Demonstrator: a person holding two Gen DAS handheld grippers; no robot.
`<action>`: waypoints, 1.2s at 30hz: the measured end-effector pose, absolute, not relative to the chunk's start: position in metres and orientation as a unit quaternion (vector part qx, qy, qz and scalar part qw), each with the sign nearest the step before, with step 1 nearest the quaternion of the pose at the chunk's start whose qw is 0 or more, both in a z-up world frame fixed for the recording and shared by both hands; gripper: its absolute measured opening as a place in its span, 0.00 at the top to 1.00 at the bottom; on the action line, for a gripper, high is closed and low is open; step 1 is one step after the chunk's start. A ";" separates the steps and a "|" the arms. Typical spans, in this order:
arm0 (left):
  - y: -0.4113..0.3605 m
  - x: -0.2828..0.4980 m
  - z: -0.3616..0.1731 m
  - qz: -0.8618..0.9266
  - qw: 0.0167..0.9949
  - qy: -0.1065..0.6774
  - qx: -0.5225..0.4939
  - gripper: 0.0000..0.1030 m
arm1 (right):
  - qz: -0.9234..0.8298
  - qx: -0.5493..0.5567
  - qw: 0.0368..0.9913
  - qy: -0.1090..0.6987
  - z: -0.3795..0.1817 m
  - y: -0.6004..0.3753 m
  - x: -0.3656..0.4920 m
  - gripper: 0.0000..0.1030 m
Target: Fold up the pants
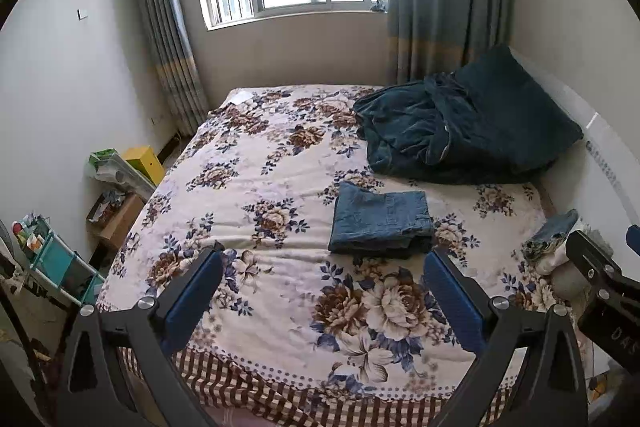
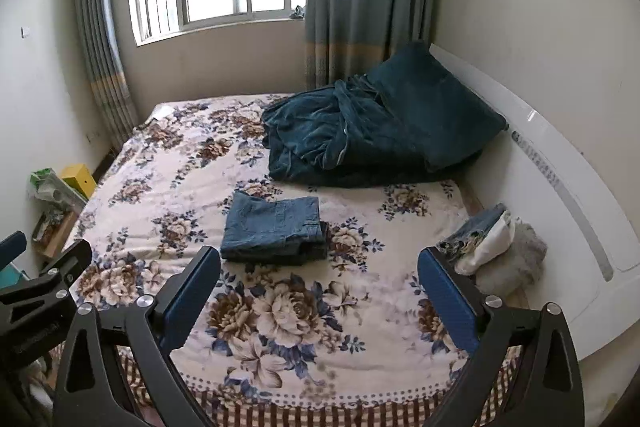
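A pair of blue denim pants (image 1: 380, 217) (image 2: 274, 229) lies folded into a neat rectangle on the floral bedspread (image 1: 280, 187) (image 2: 180, 195), about mid-bed. My left gripper (image 1: 326, 257) hovers above the near part of the bed, open and holding nothing, with the pants just beyond its right finger. Likewise open and bare, my right gripper (image 2: 320, 259) has the folded pants just past its left finger. Each gripper's black body shows at the edge of the other's view.
A dark teal blanket and pillow (image 1: 464, 123) (image 2: 380, 123) are heaped at the back right. A small pile of clothes (image 1: 556, 239) (image 2: 488, 247) sits by the white headboard (image 2: 560, 167). Boxes and a shelf (image 1: 116, 183) stand on the floor left of the bed.
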State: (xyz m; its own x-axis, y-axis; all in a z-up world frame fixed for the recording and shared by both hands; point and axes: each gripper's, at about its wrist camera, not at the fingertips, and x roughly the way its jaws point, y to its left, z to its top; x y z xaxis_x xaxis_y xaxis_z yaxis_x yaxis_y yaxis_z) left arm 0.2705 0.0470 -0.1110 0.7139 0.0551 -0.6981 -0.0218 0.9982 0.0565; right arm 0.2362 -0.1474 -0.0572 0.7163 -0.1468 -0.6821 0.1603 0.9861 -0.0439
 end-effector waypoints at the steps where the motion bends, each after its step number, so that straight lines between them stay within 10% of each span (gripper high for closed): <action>1: 0.046 0.272 -0.113 0.020 0.924 0.381 0.023 0.00 | -0.084 0.010 0.926 0.369 -0.060 -0.149 0.240 0.01; 36: 0.041 0.281 -0.114 0.028 0.926 0.375 0.024 0.00 | -0.089 0.014 0.923 0.373 -0.079 -0.147 0.238 0.01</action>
